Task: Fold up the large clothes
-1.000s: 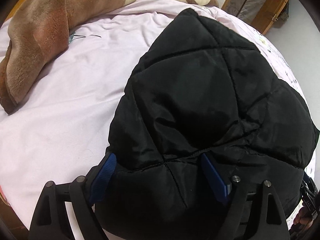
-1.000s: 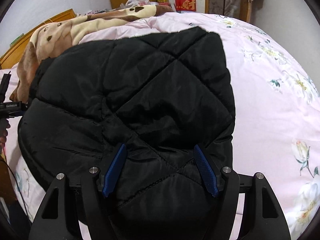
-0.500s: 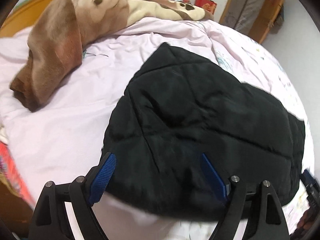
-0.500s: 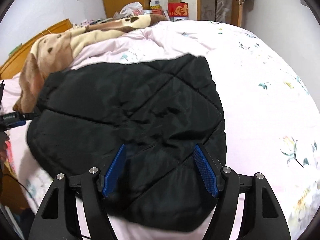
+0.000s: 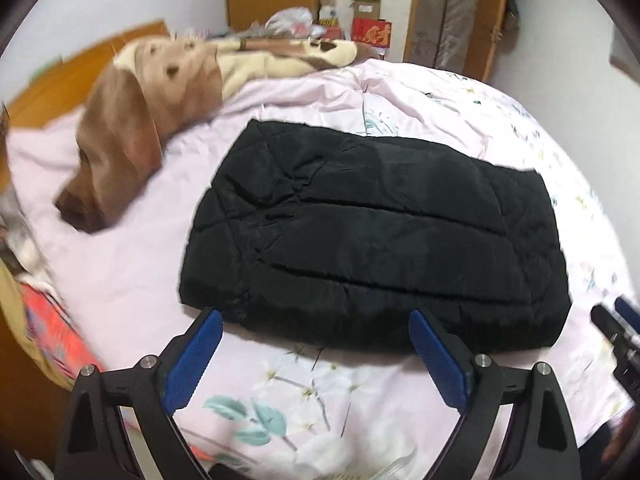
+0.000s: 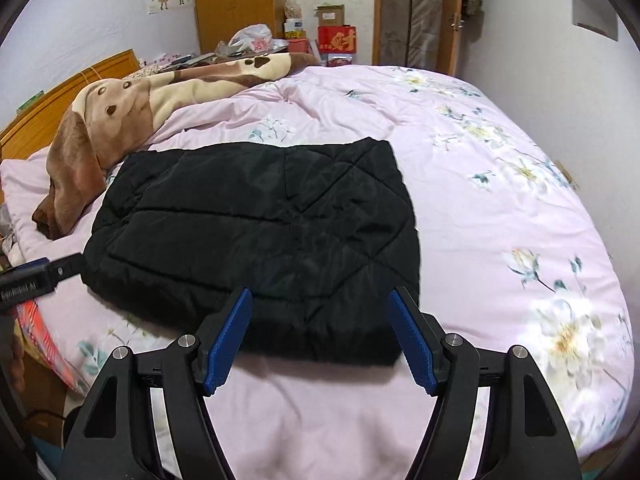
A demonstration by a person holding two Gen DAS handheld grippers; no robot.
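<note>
A black quilted jacket (image 5: 376, 236) lies folded into a flat rectangle on the pink floral bed; it also shows in the right wrist view (image 6: 256, 224). My left gripper (image 5: 316, 344) is open and empty, raised just short of the jacket's near edge. My right gripper (image 6: 320, 332) is open and empty, hovering at the near edge of the jacket. The tip of the left gripper (image 6: 40, 276) shows at the left of the right wrist view, beside the jacket's left edge. The right gripper's tip (image 5: 616, 328) shows at the right of the left wrist view.
A brown and cream fleece blanket (image 6: 120, 120) is heaped at the back left of the bed (image 6: 500, 208), near the wooden headboard (image 6: 52, 108). Boxes and bags (image 6: 336, 36) stand behind the bed by a wardrobe. The bed's near edge runs just below both grippers.
Both grippers have pulled back and up from the jacket, which filled the jaws a second ago. The jacket now lies flat and free on the bed.
</note>
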